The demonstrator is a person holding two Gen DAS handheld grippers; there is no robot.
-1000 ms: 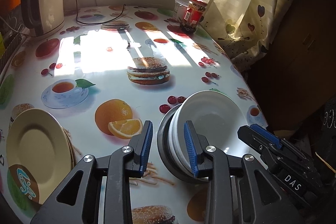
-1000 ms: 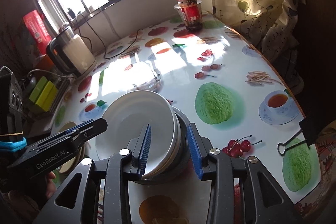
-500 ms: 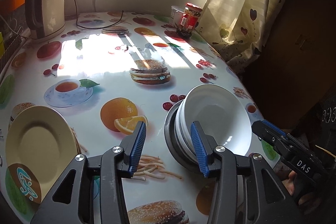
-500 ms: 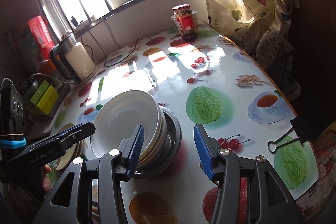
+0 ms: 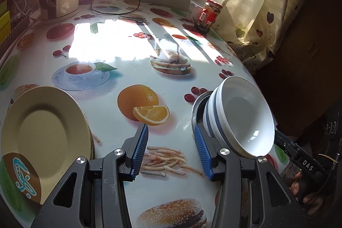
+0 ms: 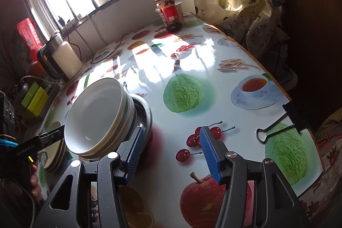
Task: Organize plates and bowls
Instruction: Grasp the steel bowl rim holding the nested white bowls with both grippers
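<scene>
The stack of white bowls [image 5: 239, 119] sits on the bench [image 5: 106, 52], between both tools. The left tool [image 5: 171, 151] and right tool [image 6: 171, 151] have just been opening and hold nothing. Bowls look stiff, smooth, breakable; grip the rim

Glossy white bowls [image 5: 241, 114] sit in a metal dish [image 6: 145, 114] on a shiny tablecloth [image 5: 119, 50].

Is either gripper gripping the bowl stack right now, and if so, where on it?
No. The left gripper and right gripper have just been opening; both stand open with nothing between the pads, beside the stack of white bowls in the metal dish.
</scene>
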